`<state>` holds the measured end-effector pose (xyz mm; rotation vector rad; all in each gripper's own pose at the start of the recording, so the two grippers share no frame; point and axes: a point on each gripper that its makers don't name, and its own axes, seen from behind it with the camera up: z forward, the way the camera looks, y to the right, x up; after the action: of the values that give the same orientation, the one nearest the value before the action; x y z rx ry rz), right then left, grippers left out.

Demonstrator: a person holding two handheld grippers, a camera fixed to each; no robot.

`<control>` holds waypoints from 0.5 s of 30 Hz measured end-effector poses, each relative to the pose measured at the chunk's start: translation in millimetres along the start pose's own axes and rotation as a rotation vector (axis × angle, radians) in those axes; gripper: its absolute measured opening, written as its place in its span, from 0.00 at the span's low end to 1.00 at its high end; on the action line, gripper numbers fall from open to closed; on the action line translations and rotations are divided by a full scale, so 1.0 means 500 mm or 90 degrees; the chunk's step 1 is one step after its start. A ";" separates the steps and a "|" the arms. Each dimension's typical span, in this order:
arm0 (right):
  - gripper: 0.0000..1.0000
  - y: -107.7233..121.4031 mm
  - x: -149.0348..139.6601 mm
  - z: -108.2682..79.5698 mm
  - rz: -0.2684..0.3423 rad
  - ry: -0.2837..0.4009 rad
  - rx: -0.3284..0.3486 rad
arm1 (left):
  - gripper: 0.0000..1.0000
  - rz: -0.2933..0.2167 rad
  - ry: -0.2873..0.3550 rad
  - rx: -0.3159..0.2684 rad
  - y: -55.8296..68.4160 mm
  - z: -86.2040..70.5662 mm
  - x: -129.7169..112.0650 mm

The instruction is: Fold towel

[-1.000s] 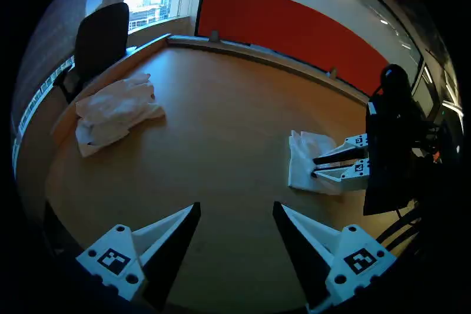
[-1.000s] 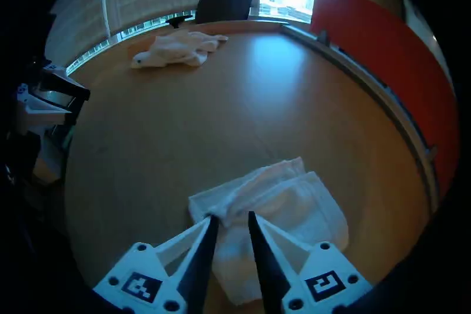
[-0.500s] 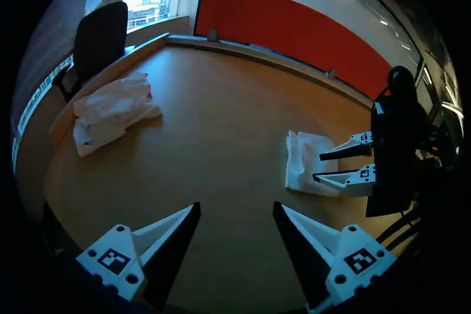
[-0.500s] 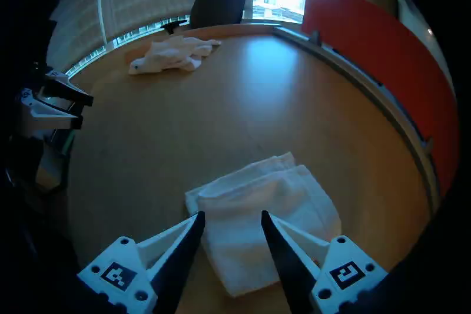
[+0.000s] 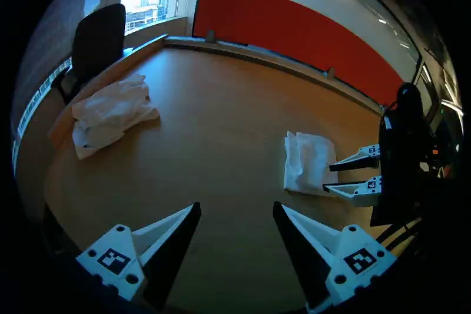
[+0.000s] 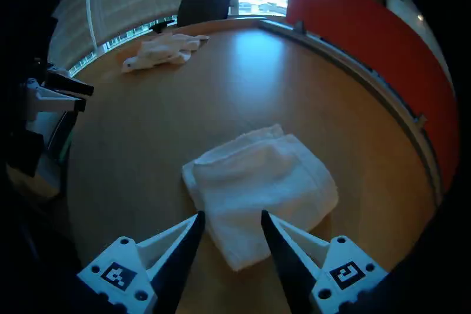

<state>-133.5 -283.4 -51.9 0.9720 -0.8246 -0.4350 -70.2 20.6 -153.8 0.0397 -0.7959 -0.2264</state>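
Backing off since 1 s ago, the right gripper (image 6: 232, 215) has let go of the towel (image 6: 262, 181) and drawn away, so the cloth once pinched between its tips now lies free just ahead of them. Its jaws stand fairly wide and empty, which suggests the fold is judged done. The towel rests as a compact folded block flat on the table (image 6: 176, 113), layers roughly stacked. The left gripper (image 5: 235, 205) hovers with jaws wide and empty over bare wood, the towel ahead and right of its tips and well apart, probably kept clear so the fold is not disturbed. 1 crumpled pile (image 5: 112, 113) lies far ahead and left of those jaws, likely the next piece.
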 end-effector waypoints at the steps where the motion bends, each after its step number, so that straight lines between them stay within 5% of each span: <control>1: 0.74 0.001 -0.007 -0.003 0.004 -0.002 -0.002 | 0.91 0.001 0.000 0.000 0.001 0.000 0.000; 15: 0.73 0.014 -0.081 -0.029 0.048 -0.019 -0.024 | 0.91 0.006 -0.001 -0.005 0.010 0.001 -0.003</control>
<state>-147.8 -244.9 -67.2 0.8980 -0.8749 -0.4000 -70.6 26.0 -154.0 0.0292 -0.7974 -0.2212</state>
